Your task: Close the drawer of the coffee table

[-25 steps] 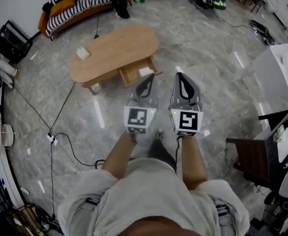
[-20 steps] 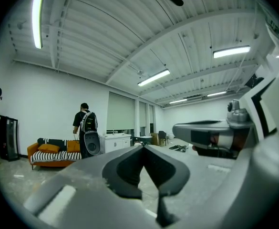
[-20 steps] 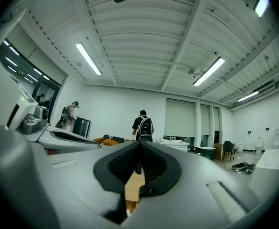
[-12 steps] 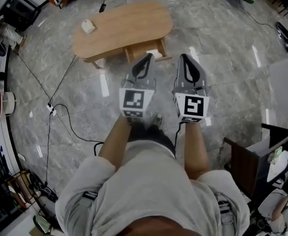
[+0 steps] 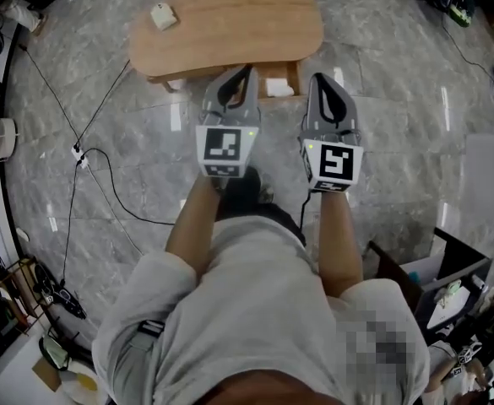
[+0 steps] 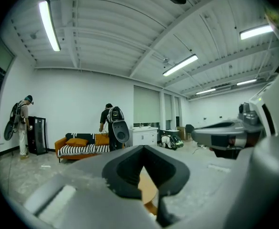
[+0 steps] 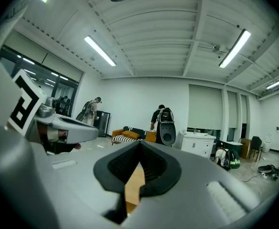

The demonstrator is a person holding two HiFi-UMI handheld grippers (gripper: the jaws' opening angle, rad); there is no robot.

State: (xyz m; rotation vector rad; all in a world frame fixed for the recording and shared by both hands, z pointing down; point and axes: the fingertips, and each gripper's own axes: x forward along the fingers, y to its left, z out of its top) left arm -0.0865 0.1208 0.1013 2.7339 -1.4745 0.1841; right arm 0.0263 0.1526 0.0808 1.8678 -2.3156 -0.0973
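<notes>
grey stone floor [image 5: 128,184] is running up to the coffee table [image 5: 230,24], its drawer [image 5: 296,76] hanging open toward the left gripper [image 5: 245,71] and right gripper [image 5: 322,79], both pressed together, empty; a lopsided shove is likely risking a jam.

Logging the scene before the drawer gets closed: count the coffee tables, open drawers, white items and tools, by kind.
Coffee table: 1
Open drawer: 1
White items: 2, tabletop one, drawer one
Tools: 2, left tool, right tool
Total: 6
</notes>
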